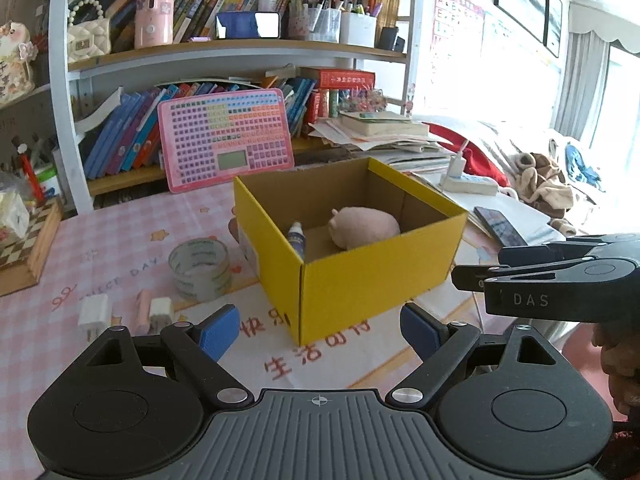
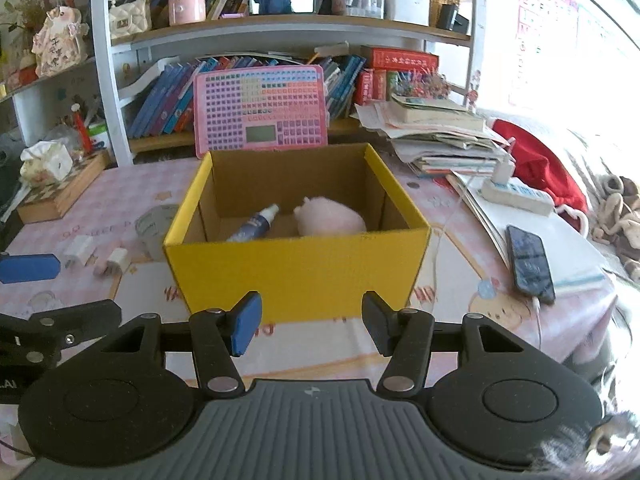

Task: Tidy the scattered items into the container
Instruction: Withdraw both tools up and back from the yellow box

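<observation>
A yellow cardboard box (image 1: 360, 280) (image 2: 296, 268) stands open on the pink tablecloth. Inside it lie a pink plush toy (image 1: 362, 226) (image 2: 330, 216) and a small blue spray bottle (image 1: 297, 240) (image 2: 254, 224). Left of the box sit a roll of clear tape (image 1: 200, 268) (image 2: 154, 226), two white chargers (image 1: 94, 314) (image 1: 160, 310) (image 2: 80, 250) (image 2: 118, 260) and a pink item (image 1: 142, 308). My left gripper (image 1: 320, 330) is open and empty, in front of the box's near corner. My right gripper (image 2: 310, 328) is open and empty before the box's front wall.
A pink toy keyboard (image 1: 226, 138) leans on the bookshelf behind the box. A phone (image 2: 530, 264) on its cable, a power strip (image 2: 516, 196) and stacked papers (image 2: 444, 140) lie to the right. A wooden chessboard box (image 1: 24, 252) sits at the left.
</observation>
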Demonstrator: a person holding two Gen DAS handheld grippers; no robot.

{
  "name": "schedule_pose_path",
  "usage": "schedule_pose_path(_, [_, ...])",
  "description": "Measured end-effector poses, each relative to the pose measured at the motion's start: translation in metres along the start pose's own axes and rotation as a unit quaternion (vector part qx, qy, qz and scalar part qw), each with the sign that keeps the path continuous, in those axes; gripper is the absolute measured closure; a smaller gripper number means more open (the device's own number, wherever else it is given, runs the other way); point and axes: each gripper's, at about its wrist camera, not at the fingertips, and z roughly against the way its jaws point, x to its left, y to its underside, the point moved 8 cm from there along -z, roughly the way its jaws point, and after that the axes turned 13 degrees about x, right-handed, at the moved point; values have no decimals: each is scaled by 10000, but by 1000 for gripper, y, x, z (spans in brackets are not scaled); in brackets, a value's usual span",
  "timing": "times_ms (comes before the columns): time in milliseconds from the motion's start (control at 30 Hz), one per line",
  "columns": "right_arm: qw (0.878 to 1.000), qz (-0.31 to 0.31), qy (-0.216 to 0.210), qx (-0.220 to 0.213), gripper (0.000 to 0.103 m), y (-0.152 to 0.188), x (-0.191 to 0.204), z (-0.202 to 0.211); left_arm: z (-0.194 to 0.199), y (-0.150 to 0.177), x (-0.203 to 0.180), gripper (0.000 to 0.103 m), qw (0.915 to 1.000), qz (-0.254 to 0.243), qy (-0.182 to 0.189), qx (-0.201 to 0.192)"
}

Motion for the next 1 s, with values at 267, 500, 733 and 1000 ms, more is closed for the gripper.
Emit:
schedule_pose_path(267, [9995,-151,257,93,49,30,8,13,17,26,8,13,9999,55,59,70])
schedule_pose_path(500, [9993,-81,242,255,48,45,28,17,27,47,16,13,9997,70,-7,232])
schedule_pose_path(733, [9988,61,257,422,47,55,44,18,30,63,25,13,9990,182,-11,416])
schedule_pose_path(1000, [9973,320,106,650,43,67,65,14,33,77,33,13,9981,241,-68,568])
